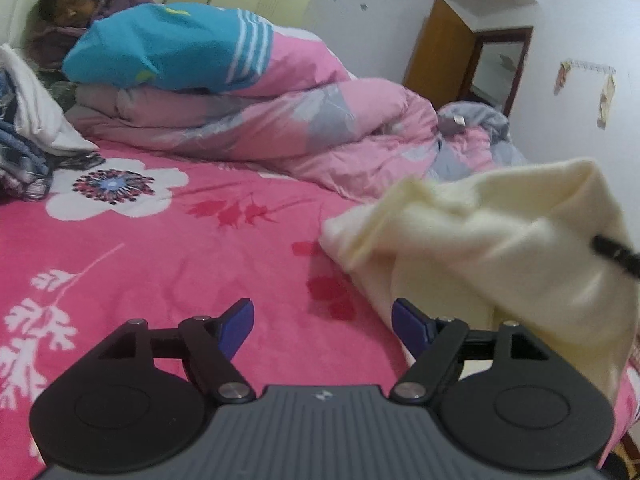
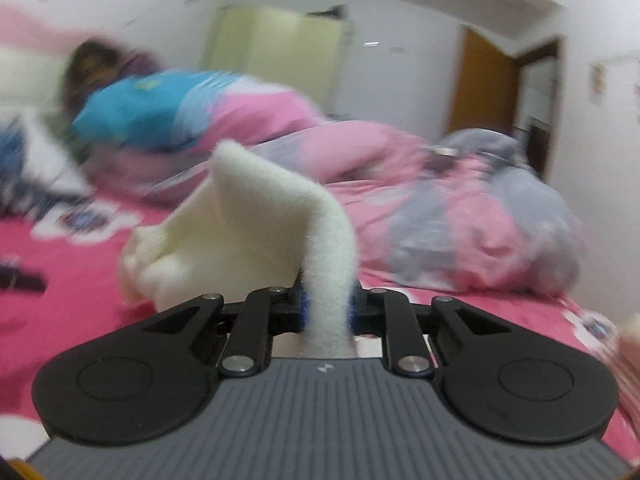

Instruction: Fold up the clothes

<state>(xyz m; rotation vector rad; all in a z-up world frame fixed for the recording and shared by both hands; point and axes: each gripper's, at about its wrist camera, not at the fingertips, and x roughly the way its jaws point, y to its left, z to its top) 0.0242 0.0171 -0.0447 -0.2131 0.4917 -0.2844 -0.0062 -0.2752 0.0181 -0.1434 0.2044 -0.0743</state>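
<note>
Your right gripper (image 2: pixel 327 312) pinches the cream garment (image 2: pixel 256 232); your left gripper (image 1: pixel 322 322) is spread wide, holding nothing.

Plenty of bare pink flowered bedsheet (image 1: pixel 160 248) lies ahead of and left of your left gripper; the bunched pink quilt (image 1: pixel 280 128) closes off the far side, and a clothes pile (image 1: pixel 28 148) sits at the left edge. The cream garment (image 1: pixel 500 248) hangs lifted above the sheet to your right, its lower edge just beside your left gripper's right finger (image 1: pixel 408 326); contact can't be told. A person (image 1: pixel 68 4) lies under the quilt at the far left. Right view is blurred.
</note>
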